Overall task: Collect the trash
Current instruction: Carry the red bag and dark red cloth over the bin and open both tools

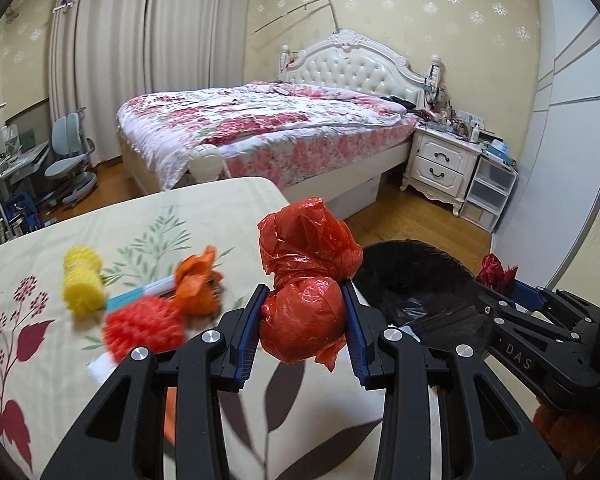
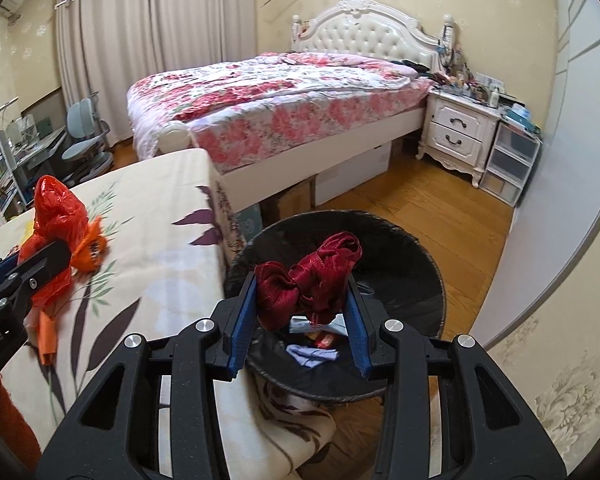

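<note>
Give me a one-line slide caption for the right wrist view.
Right gripper holds a dark red ribbon wad over the black bin beside the table.

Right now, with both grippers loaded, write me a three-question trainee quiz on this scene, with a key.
1. True or false: the left gripper is shut on a red plastic bag.
2. What does the right gripper hold? A) a yellow foam net B) a dark red ribbon bundle C) a pen
3. Fill in: the right gripper's load hangs over the open black ____.

Key:
1. True; both pads press the bag's lower bulge.
2. B, the dark red ribbon bundle sits between the blue pads.
3. Bin; the trash bin stands on the floor beside the cloth-covered table, with scraps already inside.
</note>
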`<state>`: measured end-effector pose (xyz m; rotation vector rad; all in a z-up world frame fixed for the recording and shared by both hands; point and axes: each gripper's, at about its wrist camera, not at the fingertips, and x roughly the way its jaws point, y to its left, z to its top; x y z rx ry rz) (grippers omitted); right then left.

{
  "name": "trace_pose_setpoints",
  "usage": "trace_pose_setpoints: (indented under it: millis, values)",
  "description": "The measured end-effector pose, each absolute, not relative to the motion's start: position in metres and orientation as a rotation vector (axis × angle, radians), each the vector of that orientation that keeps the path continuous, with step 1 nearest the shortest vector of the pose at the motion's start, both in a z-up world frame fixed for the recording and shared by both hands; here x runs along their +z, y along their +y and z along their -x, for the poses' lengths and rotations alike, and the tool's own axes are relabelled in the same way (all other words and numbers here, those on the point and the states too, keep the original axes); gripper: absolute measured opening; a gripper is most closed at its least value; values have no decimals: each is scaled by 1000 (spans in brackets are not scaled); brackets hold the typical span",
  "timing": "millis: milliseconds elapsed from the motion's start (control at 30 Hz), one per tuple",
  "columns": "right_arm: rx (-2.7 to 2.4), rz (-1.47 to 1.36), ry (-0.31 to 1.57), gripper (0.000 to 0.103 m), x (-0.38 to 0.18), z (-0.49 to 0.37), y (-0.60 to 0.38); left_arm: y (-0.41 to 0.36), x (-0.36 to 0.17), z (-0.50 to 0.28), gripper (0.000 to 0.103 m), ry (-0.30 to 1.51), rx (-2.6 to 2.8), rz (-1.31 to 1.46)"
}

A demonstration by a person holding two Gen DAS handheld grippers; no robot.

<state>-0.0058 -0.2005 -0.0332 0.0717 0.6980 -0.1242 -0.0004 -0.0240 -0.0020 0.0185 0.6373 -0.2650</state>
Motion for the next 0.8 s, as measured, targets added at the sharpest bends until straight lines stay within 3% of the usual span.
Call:
trace_pose_setpoints:
  millis: [800]
  values:
    - [-208,-148,740,40,-62,-42,-260,-110,-47,-74,39,735,-305,-136]
